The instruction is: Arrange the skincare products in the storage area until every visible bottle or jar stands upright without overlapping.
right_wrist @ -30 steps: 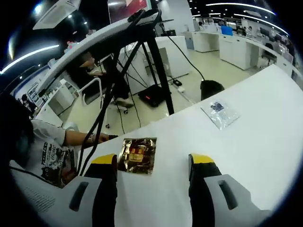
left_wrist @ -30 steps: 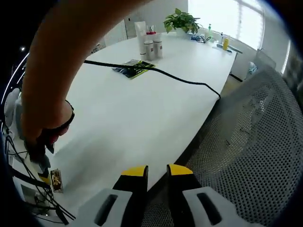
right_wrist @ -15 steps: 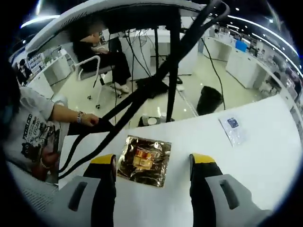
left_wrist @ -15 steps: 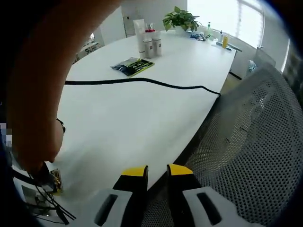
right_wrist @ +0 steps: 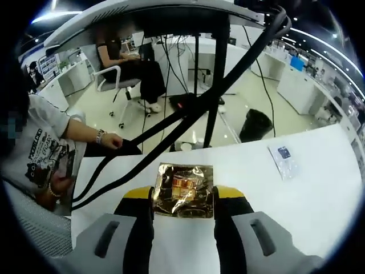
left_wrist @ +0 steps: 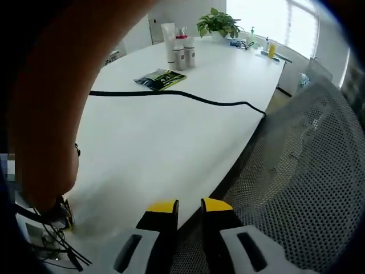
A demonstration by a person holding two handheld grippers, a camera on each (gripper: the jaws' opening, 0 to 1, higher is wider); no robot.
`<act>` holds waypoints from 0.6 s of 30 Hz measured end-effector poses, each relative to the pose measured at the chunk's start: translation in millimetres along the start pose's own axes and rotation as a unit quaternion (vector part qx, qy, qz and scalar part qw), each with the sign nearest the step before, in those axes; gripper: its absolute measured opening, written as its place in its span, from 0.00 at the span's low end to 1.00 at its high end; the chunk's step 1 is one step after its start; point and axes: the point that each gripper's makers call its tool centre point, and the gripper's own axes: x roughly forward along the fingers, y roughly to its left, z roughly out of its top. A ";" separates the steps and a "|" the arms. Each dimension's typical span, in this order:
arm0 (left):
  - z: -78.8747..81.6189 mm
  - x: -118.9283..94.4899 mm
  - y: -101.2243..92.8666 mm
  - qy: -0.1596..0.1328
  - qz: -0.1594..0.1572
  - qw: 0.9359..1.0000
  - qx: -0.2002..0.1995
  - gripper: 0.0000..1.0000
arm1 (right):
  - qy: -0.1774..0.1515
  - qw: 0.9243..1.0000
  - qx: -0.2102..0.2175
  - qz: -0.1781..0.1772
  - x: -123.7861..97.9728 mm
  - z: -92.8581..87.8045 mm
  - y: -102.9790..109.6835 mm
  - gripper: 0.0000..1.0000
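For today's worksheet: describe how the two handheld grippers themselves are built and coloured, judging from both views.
The left gripper and the right gripper look alike: light grey moulded bodies with a dark oval slot on each side, black jaws, and yellow caps at the tips.

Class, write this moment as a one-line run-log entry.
left gripper: narrow gap, empty | right gripper: closing around gold foil sachet | bottles: upright, far end

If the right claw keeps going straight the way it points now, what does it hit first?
The gold foil sachet on the white table. It already lies between the right claw tips, though whether the jaws touch it is unclear.
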 end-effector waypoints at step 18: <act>-1.6 0.5 1.1 0.003 0.001 1.000 -0.002 0.16 | 0.013 1.000 0.014 0.016 -6.7 -11.3 -11.0 0.01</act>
